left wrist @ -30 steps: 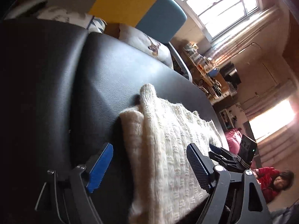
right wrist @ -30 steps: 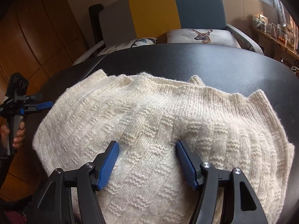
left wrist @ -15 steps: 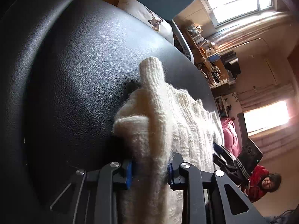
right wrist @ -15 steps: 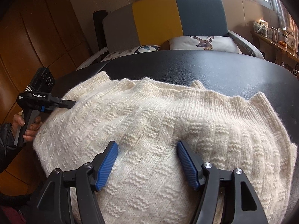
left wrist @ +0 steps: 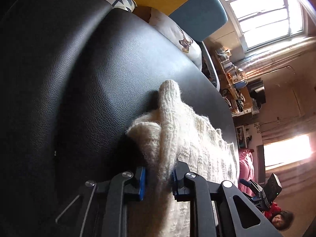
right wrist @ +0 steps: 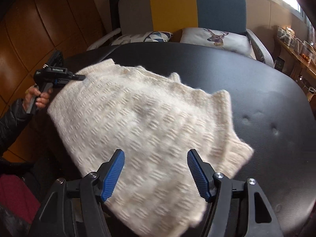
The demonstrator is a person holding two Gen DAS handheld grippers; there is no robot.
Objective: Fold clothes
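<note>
on table: left hand-held gripper pinching sweater.

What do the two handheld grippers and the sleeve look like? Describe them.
Both the left gripper and right gripper have black linkage frames with silver pivot bolts and blue ribbed pads. The left one has a black pistol-style handle with white lettering. The sleeve is black and quilted.

You are in a lived-in home room. Behind the black leather-look counter stands a sofa with grey, yellow and teal back panels, carrying a deer-print cushion and a triangle-patterned cushion. A cluttered wooden shelf runs under a bright window, and wood panelling lines one wall.
</note>
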